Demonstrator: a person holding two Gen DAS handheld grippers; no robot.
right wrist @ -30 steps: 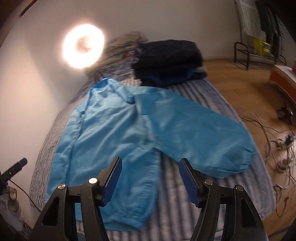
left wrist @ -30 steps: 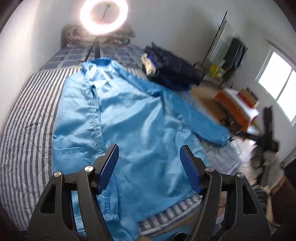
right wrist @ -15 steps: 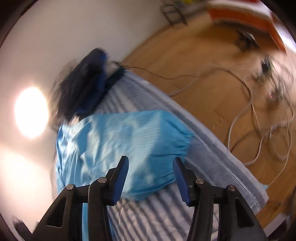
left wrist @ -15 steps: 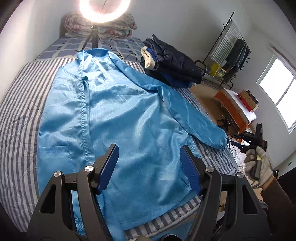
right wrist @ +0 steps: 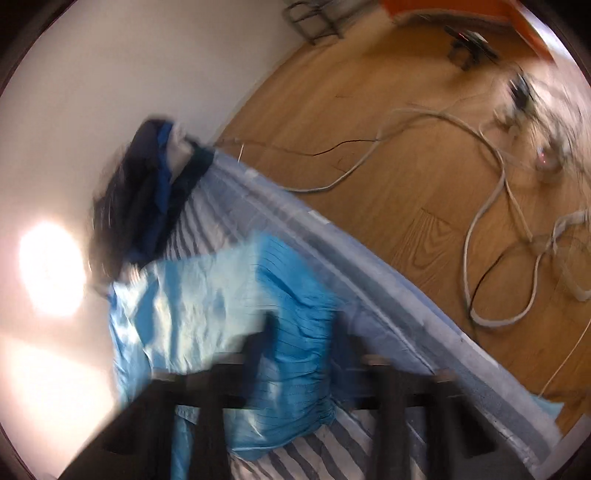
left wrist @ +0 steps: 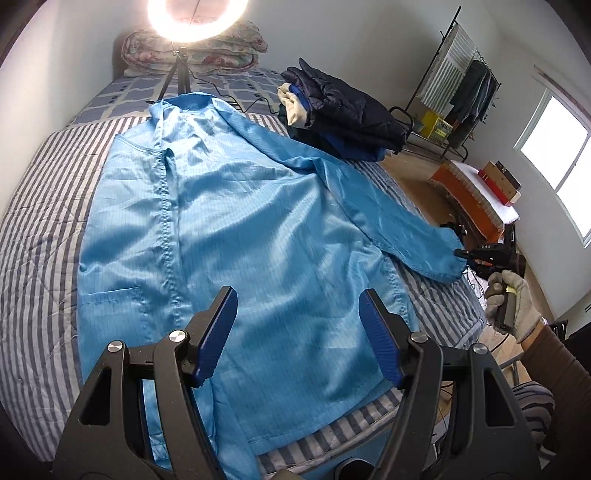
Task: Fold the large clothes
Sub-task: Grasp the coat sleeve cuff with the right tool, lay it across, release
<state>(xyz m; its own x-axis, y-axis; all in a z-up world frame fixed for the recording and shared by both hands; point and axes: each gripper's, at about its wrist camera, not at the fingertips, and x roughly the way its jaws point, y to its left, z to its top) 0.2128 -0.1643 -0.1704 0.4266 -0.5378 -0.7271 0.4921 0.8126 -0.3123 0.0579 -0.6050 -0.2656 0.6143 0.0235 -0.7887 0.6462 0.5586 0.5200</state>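
Observation:
A large light-blue coat (left wrist: pixel 240 221) lies spread flat on the striped bed (left wrist: pixel 37 221), collar toward the far end. Its right sleeve stretches toward the bed's right edge. My left gripper (left wrist: pixel 297 336) hovers open above the coat's lower hem with nothing between its blue pads. My right gripper (right wrist: pixel 303 332) is blurred and its jaws are closing on the gathered sleeve cuff (right wrist: pixel 299 369), which fills the gap between them. In the left wrist view the right gripper (left wrist: pixel 460 254) meets the cuff (left wrist: pixel 439 258) at the bed's edge, held by a gloved hand (left wrist: pixel 513 306).
A pile of dark folded clothes (left wrist: pixel 343 118) sits at the bed's far right. A ring light (left wrist: pixel 195 18) on a tripod stands by the folded quilt at the head. Cables (right wrist: pixel 480 184) lie on the wooden floor. A clothes rack (left wrist: pixel 454 74) and an orange bench (left wrist: pixel 469 195) stand beyond.
My right gripper rolled, swung down to the bed's right edge and narrowed its jaws around the sleeve cuff. The left gripper stayed open over the hem.

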